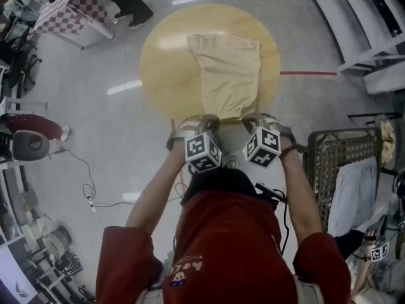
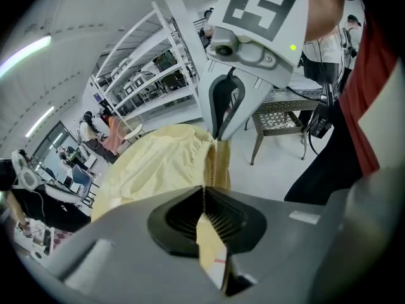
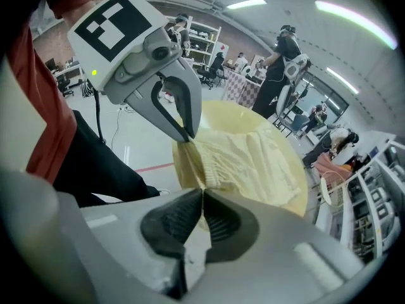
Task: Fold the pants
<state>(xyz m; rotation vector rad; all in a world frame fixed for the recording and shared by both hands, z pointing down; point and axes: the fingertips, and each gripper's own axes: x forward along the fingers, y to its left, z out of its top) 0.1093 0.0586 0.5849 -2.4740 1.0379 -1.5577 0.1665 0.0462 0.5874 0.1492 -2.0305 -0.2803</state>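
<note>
Your left gripper [image 2: 204, 194] is clamped on the pants [image 2: 158, 163]: pads together, with a fold of pale yellow cloth pinched between them and showing below the pads. Your right gripper [image 3: 202, 198] is also shut on the pants [image 3: 247, 157], with the ribbed, gathered edge running straight into its pads.

In the head view, the left gripper [image 1: 205, 121] and right gripper [image 1: 258, 120] sit side by side at the centre of the frame, marker cubes facing up. Both are at the near edge of the pants [image 1: 228, 75]. Each gripper view shows the other one biting the same edge just beside it: the right gripper [image 2: 221, 132] at upper centre, the left gripper [image 3: 188, 133] at upper left.

The rest of the pants lies flat on the round wooden table [image 1: 158, 62] in the upper centre of the frame, stretching away from you toward the top.

Your red shirt [image 1: 234, 246] fills the bottom of the frame. A wicker chair [image 1: 329, 163] stands at the right with a light cloth on it. A red floor line [image 1: 308, 73] runs right of the table, and a checkered tablecloth [image 1: 82, 8] is at upper left.
</note>
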